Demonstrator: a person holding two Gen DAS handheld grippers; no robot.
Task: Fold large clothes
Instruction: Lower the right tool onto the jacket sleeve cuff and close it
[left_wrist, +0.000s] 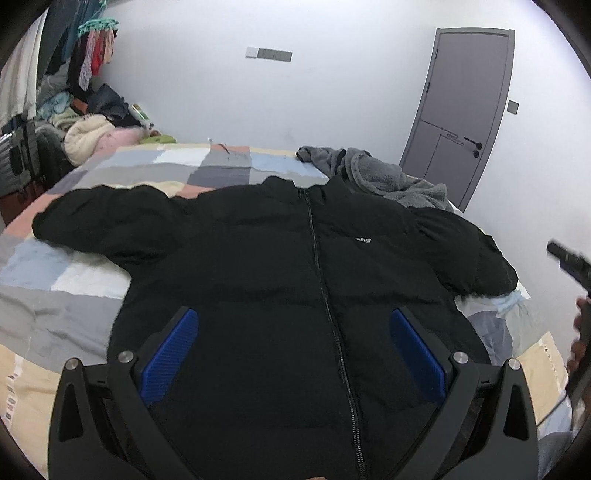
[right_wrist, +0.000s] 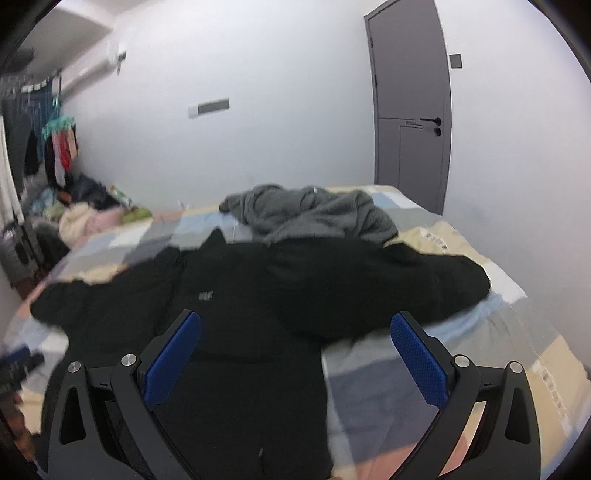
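Note:
A large black zip-up padded jacket (left_wrist: 280, 266) lies front-up and spread flat on the bed, both sleeves out to the sides; it also shows in the right wrist view (right_wrist: 258, 295). My left gripper (left_wrist: 293, 332) is open and empty, hovering over the jacket's lower front, near the zipper. My right gripper (right_wrist: 295, 336) is open and empty, above the jacket's hem and right sleeve. Part of the right gripper (left_wrist: 569, 258) shows at the right edge of the left wrist view.
The bed has a patchwork cover (left_wrist: 74, 273). A grey fleece garment (left_wrist: 384, 177) lies crumpled behind the jacket's collar and shows in the right wrist view (right_wrist: 314, 214). A pile of clothes (left_wrist: 92, 129) sits far left. A grey door (left_wrist: 461, 110) stands behind.

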